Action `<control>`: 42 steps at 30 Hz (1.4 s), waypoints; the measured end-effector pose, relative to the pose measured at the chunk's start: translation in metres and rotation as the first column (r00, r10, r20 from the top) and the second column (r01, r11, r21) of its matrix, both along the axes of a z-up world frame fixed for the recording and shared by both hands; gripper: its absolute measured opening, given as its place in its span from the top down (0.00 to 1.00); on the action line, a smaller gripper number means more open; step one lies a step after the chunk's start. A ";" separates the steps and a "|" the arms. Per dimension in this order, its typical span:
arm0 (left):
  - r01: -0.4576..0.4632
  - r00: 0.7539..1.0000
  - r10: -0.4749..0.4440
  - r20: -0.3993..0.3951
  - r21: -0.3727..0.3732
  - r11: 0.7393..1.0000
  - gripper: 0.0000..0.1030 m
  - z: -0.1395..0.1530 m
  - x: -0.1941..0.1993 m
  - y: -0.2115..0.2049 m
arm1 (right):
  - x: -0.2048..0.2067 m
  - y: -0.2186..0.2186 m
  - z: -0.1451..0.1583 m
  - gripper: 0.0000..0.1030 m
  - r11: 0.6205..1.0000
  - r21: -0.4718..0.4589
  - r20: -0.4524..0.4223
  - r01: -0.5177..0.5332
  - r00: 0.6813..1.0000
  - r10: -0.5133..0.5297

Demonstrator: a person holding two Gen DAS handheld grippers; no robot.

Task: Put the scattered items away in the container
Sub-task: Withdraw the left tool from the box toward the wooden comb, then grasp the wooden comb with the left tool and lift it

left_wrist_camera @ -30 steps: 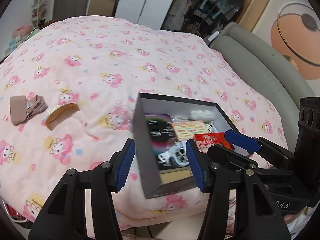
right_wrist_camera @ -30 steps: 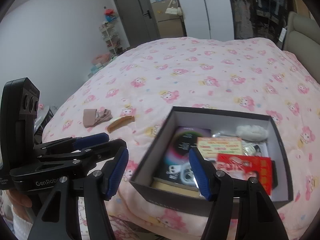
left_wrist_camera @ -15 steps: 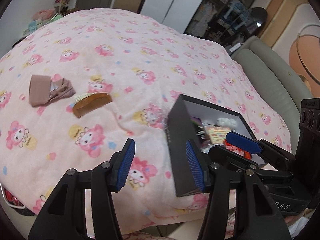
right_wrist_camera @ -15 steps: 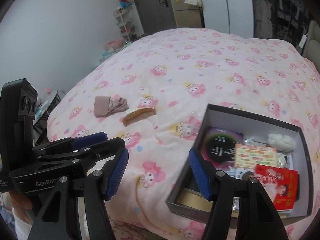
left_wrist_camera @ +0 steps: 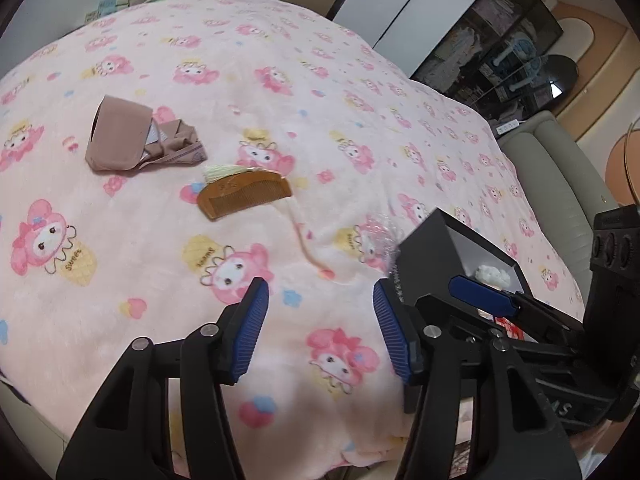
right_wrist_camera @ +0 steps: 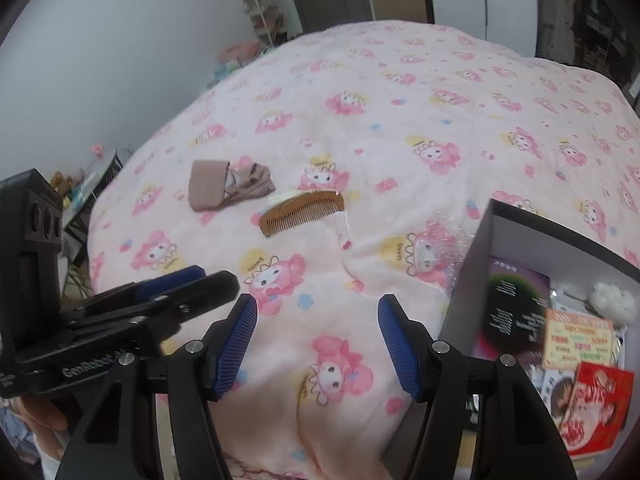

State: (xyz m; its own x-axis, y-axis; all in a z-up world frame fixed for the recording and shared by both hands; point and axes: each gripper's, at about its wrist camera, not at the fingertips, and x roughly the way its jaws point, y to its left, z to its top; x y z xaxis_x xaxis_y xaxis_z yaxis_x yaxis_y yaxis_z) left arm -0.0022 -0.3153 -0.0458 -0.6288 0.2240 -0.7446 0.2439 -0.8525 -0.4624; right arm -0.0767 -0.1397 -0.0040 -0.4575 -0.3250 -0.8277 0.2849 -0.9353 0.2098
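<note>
We see a wooden comb (left_wrist_camera: 244, 196) lying flat on the pink cartoon-print blanket (left_wrist_camera: 280, 92), its teeth toward us, with a pale tassel at its upper left end. Just beyond it to the left lies a folded tan cloth (left_wrist_camera: 132, 140), close to the comb but apart from it. Both sit well ahead of our grippers, up and to the left of them.

Our left gripper (left_wrist_camera: 320, 332) hangs over bare blanket with its jaws wide and opening further, and nothing is between its blue pads. Our right gripper (right_wrist_camera: 318, 344) is also spread wide and empty, over the blanket near the bed's edge.

To the right stands the dark box (right_wrist_camera: 476, 256), open at the top, resting on the blanket. Inside it we make out a dark booklet (right_wrist_camera: 516, 312) against the left wall, a white fluffy ball (right_wrist_camera: 614, 300) at the far side, a yellow printed card (right_wrist_camera: 576, 340) and a red packet (right_wrist_camera: 596, 408) nearest us. Other small things beneath them are too jumbled to tell. A crinkled bit of clear wrap (right_wrist_camera: 444, 248) lies on the blanket just beside the box's left wall.
</note>
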 end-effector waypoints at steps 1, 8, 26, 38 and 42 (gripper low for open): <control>-0.001 1.000 0.001 0.003 0.007 1.000 0.43 -0.004 -0.002 -0.004 | -0.005 -0.002 -0.004 0.42 1.000 0.007 0.009 0.006 1.000 -0.006; -0.070 0.997 0.067 0.043 0.061 0.996 0.43 -0.040 -0.029 -0.046 | -0.047 -0.028 -0.023 0.42 0.998 0.066 0.028 0.015 0.999 -0.017; -0.195 0.977 0.171 0.126 0.219 0.956 0.48 -0.124 -0.102 -0.100 | -0.177 -0.056 -0.097 0.42 0.969 0.122 0.093 0.213 0.970 -0.225; -0.193 0.979 0.177 0.106 0.175 0.965 0.78 -0.115 -0.089 -0.104 | -0.185 -0.071 -0.134 0.45 0.980 -0.066 0.194 0.186 0.966 -0.170; -0.207 0.977 0.194 0.093 0.159 0.965 0.78 -0.103 -0.073 -0.108 | -0.174 -0.076 -0.129 0.51 0.984 -0.103 0.209 0.145 0.970 -0.121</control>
